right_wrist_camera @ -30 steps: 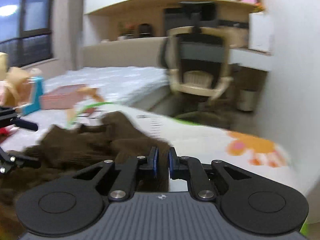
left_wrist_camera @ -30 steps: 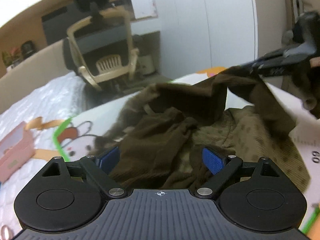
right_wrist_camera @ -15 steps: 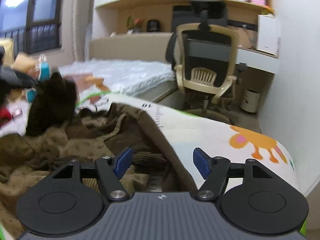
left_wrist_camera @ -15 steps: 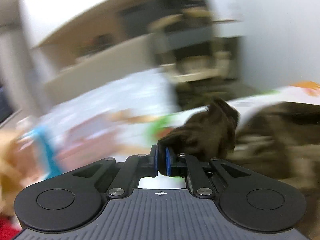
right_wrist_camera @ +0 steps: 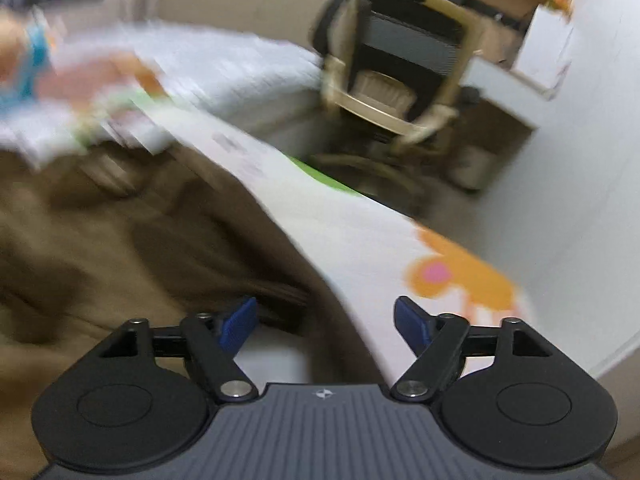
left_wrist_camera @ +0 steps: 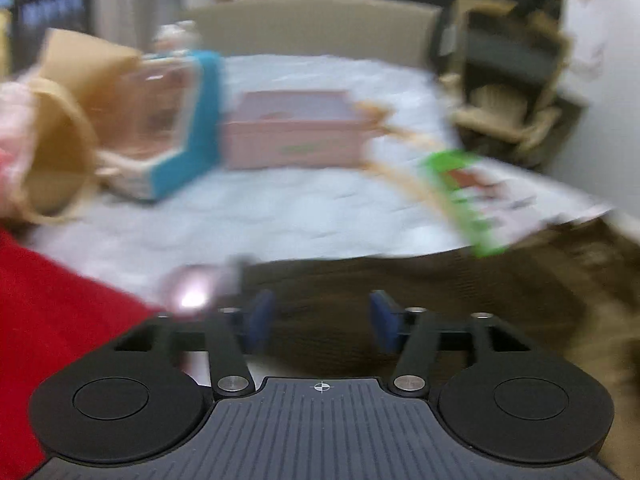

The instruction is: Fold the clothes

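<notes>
Brown knitted garment [right_wrist_camera: 132,240] lies spread but rumpled on the white printed play mat [right_wrist_camera: 360,240], creases running across it; no clean fold edge shows, and both views are motion-blurred. In the left wrist view its dark ribbed part [left_wrist_camera: 400,292] sits just ahead of my left claw [left_wrist_camera: 320,316], blue pads apart, nothing between them. My right claw [right_wrist_camera: 324,320] is likewise spread wide and empty, poised over the garment's right edge where cloth meets mat. Judgement: I am between grasps, either flattening the piece or partway through its folds; blur prevents telling which. Any next grasp needs an edge pinched cleanly, one layer only. Beyond: red cloth [left_wrist_camera: 48,320], pink box [left_wrist_camera: 292,136], beige office chair [right_wrist_camera: 396,68].
</notes>
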Action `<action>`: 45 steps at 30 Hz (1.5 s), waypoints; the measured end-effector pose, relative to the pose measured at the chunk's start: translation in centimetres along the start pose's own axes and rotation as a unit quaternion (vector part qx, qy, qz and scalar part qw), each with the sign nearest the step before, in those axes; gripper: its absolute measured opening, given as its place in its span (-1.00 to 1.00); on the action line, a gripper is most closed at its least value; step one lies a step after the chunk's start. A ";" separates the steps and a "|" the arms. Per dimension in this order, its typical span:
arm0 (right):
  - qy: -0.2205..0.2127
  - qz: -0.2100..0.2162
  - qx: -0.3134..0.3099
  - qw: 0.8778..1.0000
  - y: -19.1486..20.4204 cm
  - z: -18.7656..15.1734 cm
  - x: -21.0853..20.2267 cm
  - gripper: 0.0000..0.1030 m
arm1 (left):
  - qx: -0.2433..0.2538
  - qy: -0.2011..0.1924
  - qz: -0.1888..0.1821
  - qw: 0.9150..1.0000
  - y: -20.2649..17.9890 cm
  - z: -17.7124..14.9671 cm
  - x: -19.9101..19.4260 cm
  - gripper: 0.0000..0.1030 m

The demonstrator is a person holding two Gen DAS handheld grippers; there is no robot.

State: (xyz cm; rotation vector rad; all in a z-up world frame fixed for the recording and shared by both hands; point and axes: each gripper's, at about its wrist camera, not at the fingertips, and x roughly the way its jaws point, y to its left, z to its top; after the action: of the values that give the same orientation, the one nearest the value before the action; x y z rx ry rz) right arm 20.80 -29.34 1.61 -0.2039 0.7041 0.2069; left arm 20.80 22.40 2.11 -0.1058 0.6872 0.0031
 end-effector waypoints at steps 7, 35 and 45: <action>0.009 0.235 0.192 0.953 1.7 6.6 4.3 0.69 | -0.042 0.029 -0.162 0.985 -6.0 1.4 2.9 0.84; -0.076 0.159 0.193 0.965 -1.1 3.7 7.1 0.73 | -0.242 0.205 -0.329 0.889 -12.7 3.5 17.6 0.94; -0.081 0.137 0.139 0.977 -0.8 0.9 4.3 0.77 | -0.203 0.050 -0.253 0.945 -12.7 10.9 17.4 0.95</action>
State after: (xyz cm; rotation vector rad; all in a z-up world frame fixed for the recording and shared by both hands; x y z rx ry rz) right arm 24.76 -29.37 -0.52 0.1771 0.5895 0.3809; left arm 41.62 10.29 0.63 -0.6818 0.7371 -0.3583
